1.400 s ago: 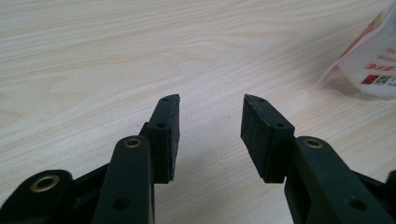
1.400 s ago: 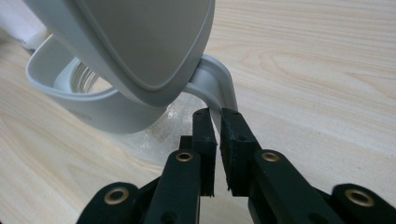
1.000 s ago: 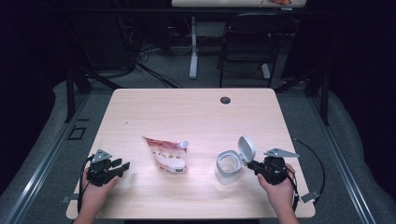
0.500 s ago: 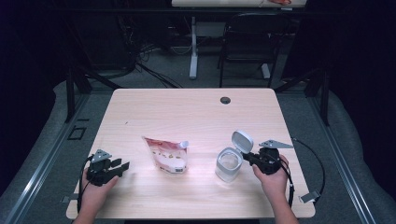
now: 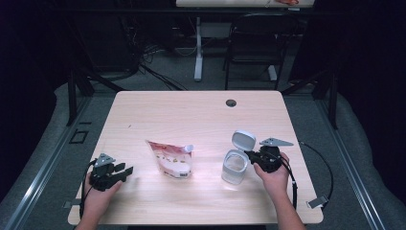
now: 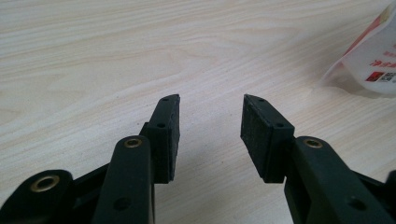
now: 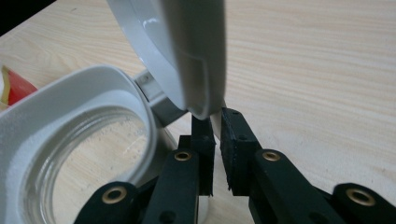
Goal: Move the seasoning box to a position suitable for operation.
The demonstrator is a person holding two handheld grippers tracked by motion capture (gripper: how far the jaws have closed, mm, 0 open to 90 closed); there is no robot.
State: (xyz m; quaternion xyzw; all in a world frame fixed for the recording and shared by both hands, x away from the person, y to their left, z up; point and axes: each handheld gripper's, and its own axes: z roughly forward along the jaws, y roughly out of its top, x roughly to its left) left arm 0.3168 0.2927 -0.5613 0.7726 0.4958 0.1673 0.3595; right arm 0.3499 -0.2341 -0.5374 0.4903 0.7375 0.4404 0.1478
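Your right gripper [image 5: 252, 156] sits at the right side of the light wooden table [image 5: 201, 115], its jaws nearly shut around the lower edge of the white flip lid [image 5: 243, 140] of a clear glass jar [image 5: 234, 167]. In the right gripper view the two pads [image 7: 236, 140] stand on either side of the lid's [image 7: 187, 51] bottom rim, a thin gap between them — whether they actually pinch it cannot be told. The lid stands upright on its hinge, and the jar's [image 7: 70, 140] white collar and open mouth lie just to the left of the jaws.

Your left gripper [image 5: 119, 171] rests low near the table's front left corner, jaws spread wide and holding nothing; in the left gripper view bare wood grain shows between its pads [image 6: 259, 135].

Between your two hands, nearer the jar, lies a red-and-white spouted refill pouch [image 5: 171, 159], flat on the table with its cap toward the jar. Its corner [image 6: 373, 60] carries red print and a red label (too small and blurred to read).
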